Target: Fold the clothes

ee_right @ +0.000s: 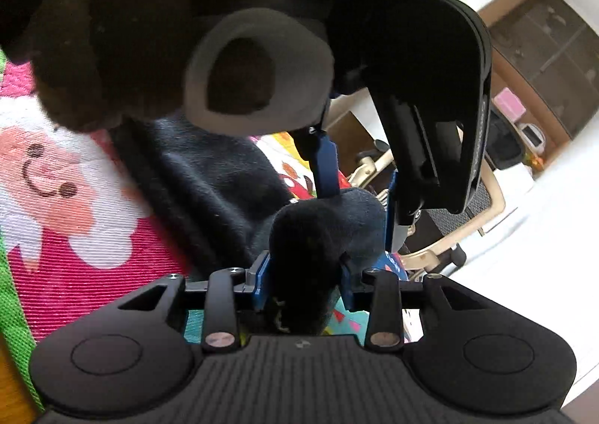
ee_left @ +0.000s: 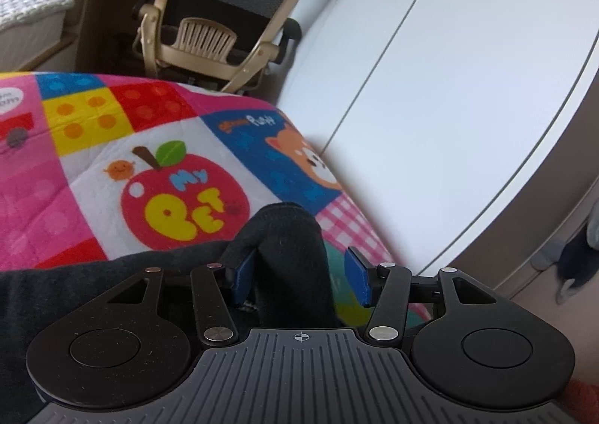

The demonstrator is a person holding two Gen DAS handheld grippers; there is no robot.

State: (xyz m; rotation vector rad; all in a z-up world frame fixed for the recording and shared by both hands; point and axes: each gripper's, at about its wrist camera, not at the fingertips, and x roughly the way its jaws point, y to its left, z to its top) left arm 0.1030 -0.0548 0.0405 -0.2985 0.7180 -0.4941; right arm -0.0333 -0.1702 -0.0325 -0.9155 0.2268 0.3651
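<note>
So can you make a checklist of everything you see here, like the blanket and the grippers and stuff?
Surface: colourful patchwork blanket with an apple picture.
Job's things: dark garment bunched up on the blanket.
Clutter: nothing seen on the blanket.
Grippers: left gripper open, a fold of the garment between its fingers, the right pad clear of it; right gripper shut on the garment. A hand holds the left gripper in the right view.
Cables: nothing seen.
Surroundings: beige chair, white wardrobe, shelves.
</note>
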